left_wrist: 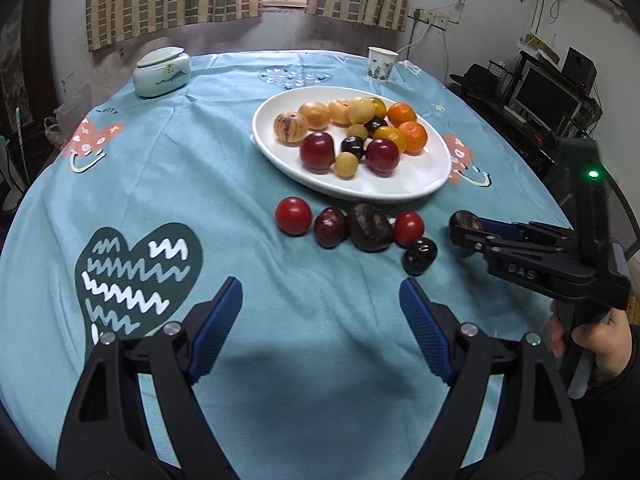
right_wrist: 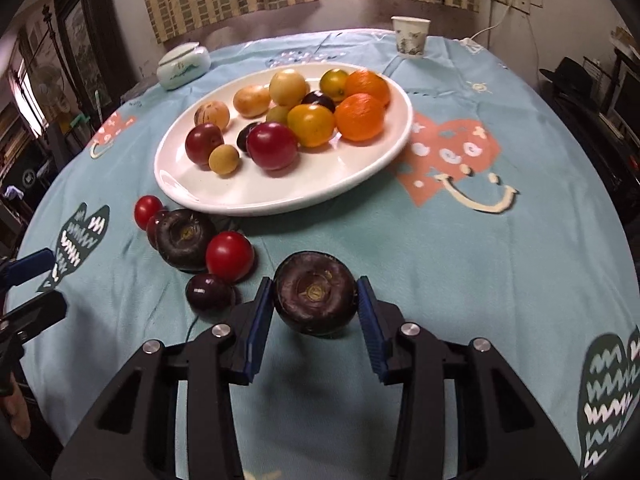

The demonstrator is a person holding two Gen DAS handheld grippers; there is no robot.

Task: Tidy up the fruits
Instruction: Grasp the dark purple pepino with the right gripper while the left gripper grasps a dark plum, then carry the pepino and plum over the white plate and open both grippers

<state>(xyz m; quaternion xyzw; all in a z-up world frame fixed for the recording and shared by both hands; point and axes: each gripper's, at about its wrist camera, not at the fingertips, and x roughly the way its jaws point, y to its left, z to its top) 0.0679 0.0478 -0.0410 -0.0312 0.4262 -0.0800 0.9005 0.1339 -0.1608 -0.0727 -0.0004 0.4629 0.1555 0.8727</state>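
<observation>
A white oval plate (left_wrist: 360, 194) (right_wrist: 240, 204) on the blue tablecloth carries several fruits: oranges, yellow and red ones, dark plums. In front of it lie a red tomato (left_wrist: 293, 215), a dark red plum (left_wrist: 330, 226), a dark water chestnut (left_wrist: 370, 227) (right_wrist: 184, 240), a second tomato (left_wrist: 409, 228) (right_wrist: 229, 256) and a dark plum (left_wrist: 419, 255) (right_wrist: 210, 292). My right gripper (right_wrist: 314, 280) (left_wrist: 460, 236) is shut on another dark water chestnut (right_wrist: 315, 304) (left_wrist: 466, 220), its blue pads pressing both sides. My left gripper (left_wrist: 320, 285) stands open over bare cloth, short of the loose fruits.
A pale lidded ceramic jar (left_wrist: 162, 72) sits at the far left of the round table and a paper cup (left_wrist: 382, 63) at the far right. A hand (left_wrist: 596, 344) holds the right gripper's handle. A monitor (left_wrist: 548, 96) and shelves stand beyond the right edge.
</observation>
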